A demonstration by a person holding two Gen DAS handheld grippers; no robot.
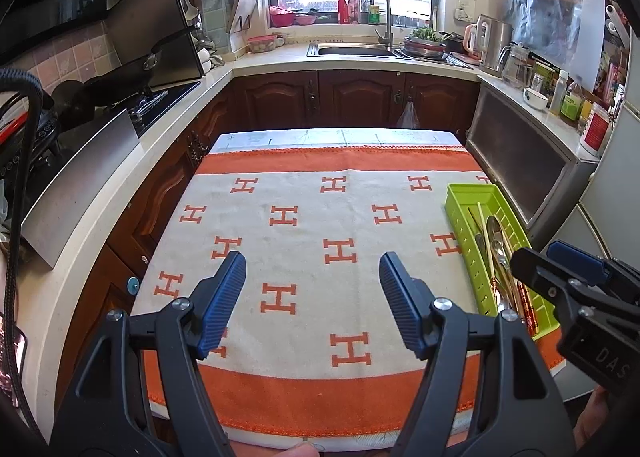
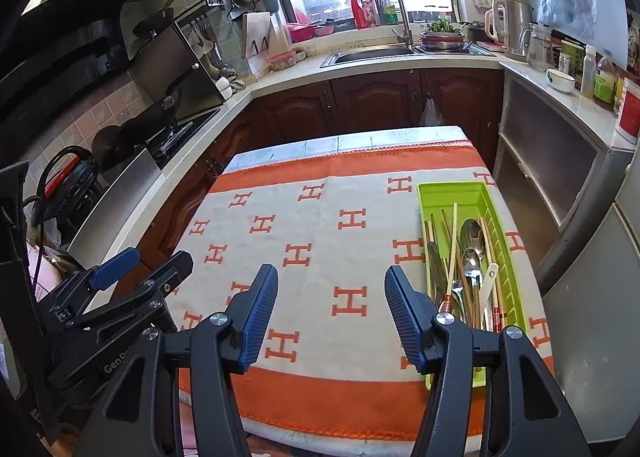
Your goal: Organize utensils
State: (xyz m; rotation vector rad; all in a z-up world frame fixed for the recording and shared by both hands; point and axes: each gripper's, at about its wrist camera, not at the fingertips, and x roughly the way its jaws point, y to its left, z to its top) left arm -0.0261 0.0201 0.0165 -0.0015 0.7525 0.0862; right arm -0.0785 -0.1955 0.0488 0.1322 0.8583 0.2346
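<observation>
Grippers both hang above the table, angled down at the orange-and-cream cloth (image 1: 304, 217). My left gripper (image 1: 312, 297) has its blue pads spread wide with nothing between them, only bare cloth showing through the gap. My right gripper (image 2: 331, 307) is spread too, jaws empty, and in its own view it sits just left of the green tray (image 2: 480, 193). From the left wrist view I see the right one side-on, in front of the tray's near end. The tray lies along the cloth's right edge. Inside it the utensils (image 2: 470, 257) lie lengthwise in a loose bundle: metal spoons, pale chopsticks, a white-handled piece. Neither gripper touches the tray.
</observation>
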